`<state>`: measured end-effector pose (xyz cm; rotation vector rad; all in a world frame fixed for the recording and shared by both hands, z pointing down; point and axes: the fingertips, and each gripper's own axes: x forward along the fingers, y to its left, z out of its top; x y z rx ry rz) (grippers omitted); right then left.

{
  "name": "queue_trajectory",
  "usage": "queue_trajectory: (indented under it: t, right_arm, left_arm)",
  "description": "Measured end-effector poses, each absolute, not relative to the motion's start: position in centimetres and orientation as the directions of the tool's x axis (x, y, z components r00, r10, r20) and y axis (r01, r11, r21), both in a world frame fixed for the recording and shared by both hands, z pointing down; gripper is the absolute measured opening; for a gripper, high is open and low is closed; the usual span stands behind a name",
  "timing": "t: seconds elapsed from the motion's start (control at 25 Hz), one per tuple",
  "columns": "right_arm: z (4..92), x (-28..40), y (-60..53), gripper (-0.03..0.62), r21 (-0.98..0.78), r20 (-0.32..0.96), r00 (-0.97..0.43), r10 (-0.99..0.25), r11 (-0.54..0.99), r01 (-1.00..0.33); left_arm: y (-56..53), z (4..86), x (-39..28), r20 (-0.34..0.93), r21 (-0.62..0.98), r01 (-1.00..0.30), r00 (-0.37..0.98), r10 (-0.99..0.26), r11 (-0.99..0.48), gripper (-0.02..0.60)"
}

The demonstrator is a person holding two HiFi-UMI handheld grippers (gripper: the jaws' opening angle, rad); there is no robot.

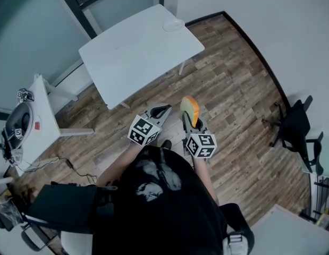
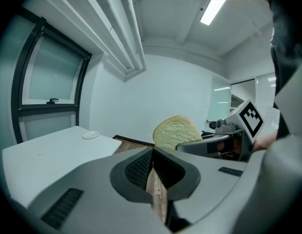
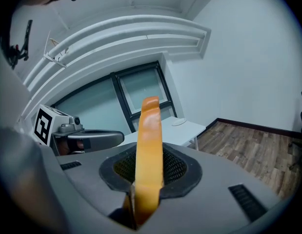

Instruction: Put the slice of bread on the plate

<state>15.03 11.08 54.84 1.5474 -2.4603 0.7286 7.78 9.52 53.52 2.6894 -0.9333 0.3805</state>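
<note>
My right gripper [image 1: 188, 122] is shut on the slice of bread [image 1: 190, 110], which stands upright on edge between the jaws, crust toward the camera [image 3: 149, 152]. From the left gripper view the bread [image 2: 176, 133] shows its pale face, to the right of my left gripper [image 2: 153, 172]. My left gripper [image 1: 163, 111] is shut with nothing in it, just left of the bread. A small white plate [image 1: 174, 24] sits at the far right corner of the white table [image 1: 137, 52]; it also shows as a plate [image 2: 90, 134] and a plate [image 3: 179, 122]. Both grippers hover over the wooden floor, short of the table.
A second white table [image 1: 44, 118] with a round black-and-white device [image 1: 18, 126] stands at the left. A black chair [image 1: 294, 126] is at the right by the wall. Another table corner [image 1: 292, 230] lies at the bottom right. A cable [image 1: 58, 163] trails on the floor.
</note>
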Motion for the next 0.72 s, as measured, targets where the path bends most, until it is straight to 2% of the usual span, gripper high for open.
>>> queue_trajectory:
  t: [0.44,0.72]
  right_arm:
    - [54.0,13.7,-5.4,0.094,-0.251,0.403,-0.456,-0.794,0.383,-0.889]
    - [54.6,10.7,-12.1,0.094,-0.246,0.436,-0.490,-0.755,0.423,-0.872]
  left_arm:
    - [-7.5,53.2,7.9,0.310,0.211,-0.584,0.801,-0.513,-0.784,0.005]
    - [-13.2,54.0,6.2,0.332,0.248,-0.578,0.805,-0.492,-0.778,0.005]
